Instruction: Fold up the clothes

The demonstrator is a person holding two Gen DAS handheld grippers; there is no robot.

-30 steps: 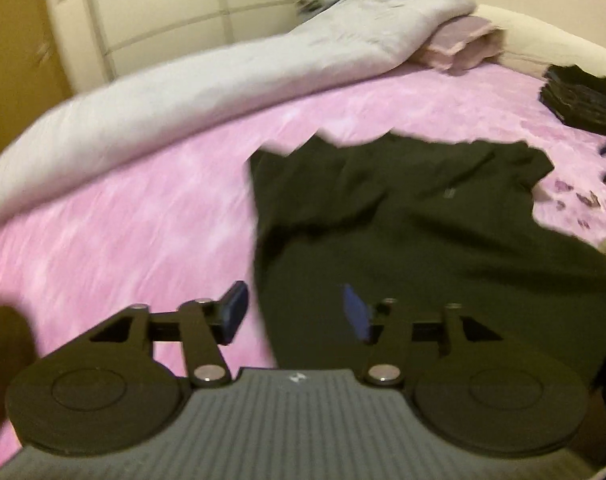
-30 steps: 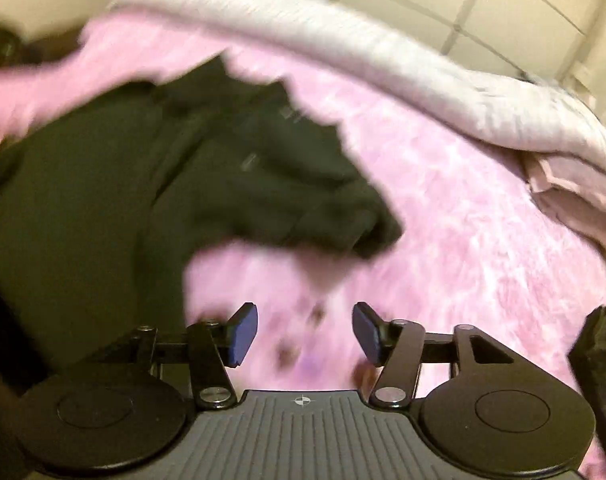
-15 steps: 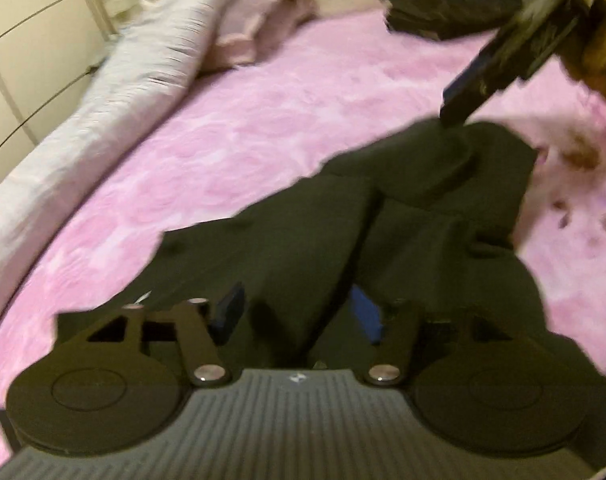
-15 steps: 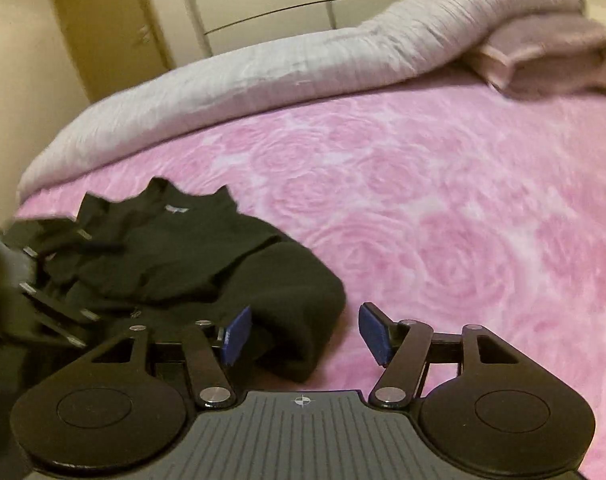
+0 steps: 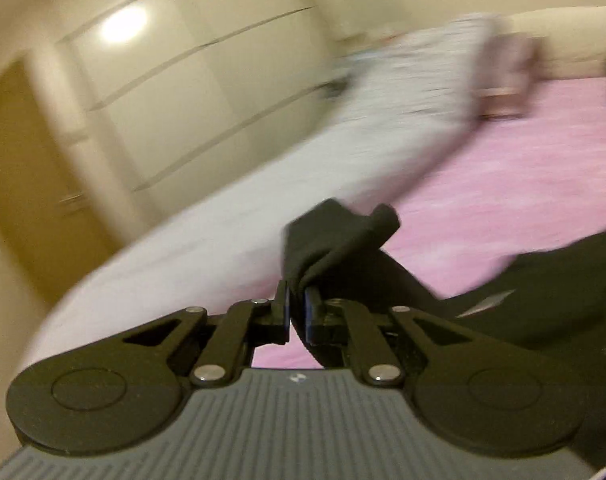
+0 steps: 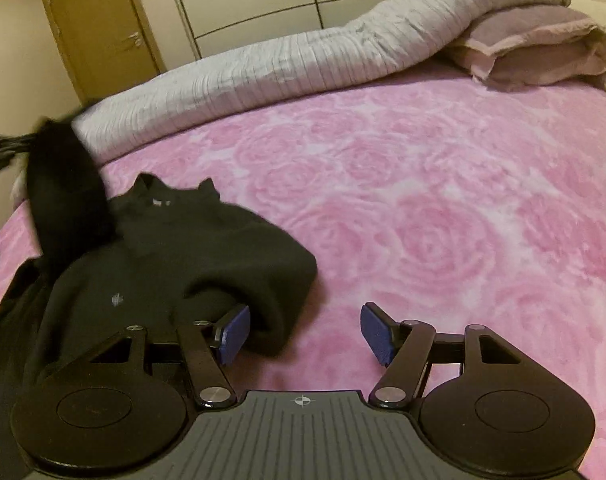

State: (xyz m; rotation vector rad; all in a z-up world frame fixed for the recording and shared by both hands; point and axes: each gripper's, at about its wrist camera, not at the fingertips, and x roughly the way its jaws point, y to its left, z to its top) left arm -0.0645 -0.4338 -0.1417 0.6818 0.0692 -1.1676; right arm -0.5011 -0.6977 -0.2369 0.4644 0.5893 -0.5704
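A: The black long-sleeved knit garment point(image 6: 175, 264) is lying at the near left of the pink rose-patterned bedspread point(image 6: 423, 200), right in front of the right gripper point(image 6: 305, 334). Its fingers are standing wide apart, holding nothing, with the left pad nearly touching a rolled fold of the cloth.

B: And the left gripper point(image 5: 297, 312)?

A: Its fingers are clamping together on a bunch of the same black cloth. In the right wrist view a dark, blurred length, probably a sleeve, is rising off the garment's left side, so one end is being held up in the air while the body is resting on the bed.

B: How far along is the folding looking?

A: Partway at best, I'm judging. The collar with its small label is showing at the far end, the near right edge is doubled over in a soft roll, and the whole thing is sitting rumpled, not as a flat neat packet. The lifted part is wanting laying across the body, and the rest is wanting squaring up.

B: Anything beyond it?

A: A pale grey ribbed duvet point(image 6: 303, 60) is lying rolled along the far edge, with a mauve pillow point(image 6: 543, 48) at its right end.
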